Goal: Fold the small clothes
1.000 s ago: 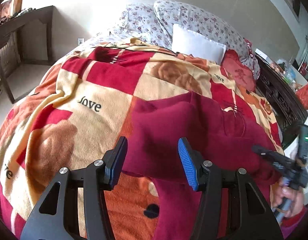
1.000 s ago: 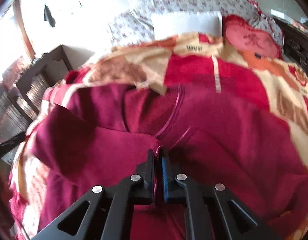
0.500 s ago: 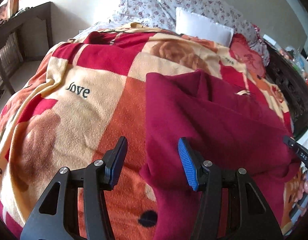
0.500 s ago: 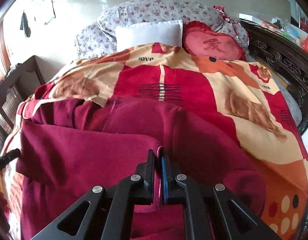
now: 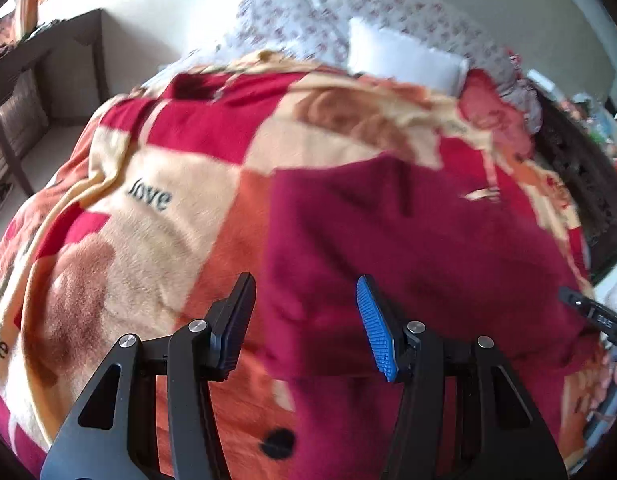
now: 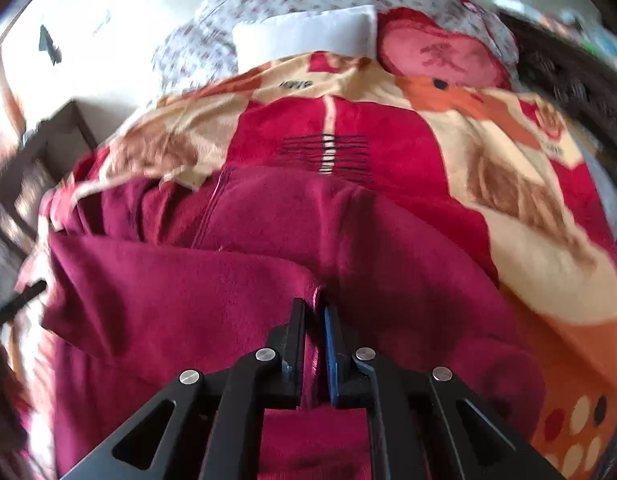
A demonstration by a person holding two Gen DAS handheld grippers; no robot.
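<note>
**Fold flap laid over, right grip letting go**

Maroon fleece garment (image 5: 408,248) lies on the patchwork blanket (image 5: 156,220) covering the bed, toward the bed's near edge, w/ one panel doubled over the rest. Blanket carries a "love" print; white pillow (image 6: 304,36) and a red heart cushion (image 6: 440,54) sit at the head end, well apart from the work.

Right gripper (image 6: 314,312) points down at the folded flap's corner. Its jaws stand nearly together w/ a thin fabric edge between them, and they're opening – prob. releasing the corner now that the flap rests where it should. Pads look close enough to touch the cloth yet.

Left gripper (image 5: 304,292) hovers just above the flap's left edge, jaws about half apart, nothing between the pads. Likely parked there to press or re-grab the edge so the fold doesn't spring back when the right lets go.

Both views are blurred, so seam detail can't be read. Fold looks partway done; further folds prob. remain.
</note>
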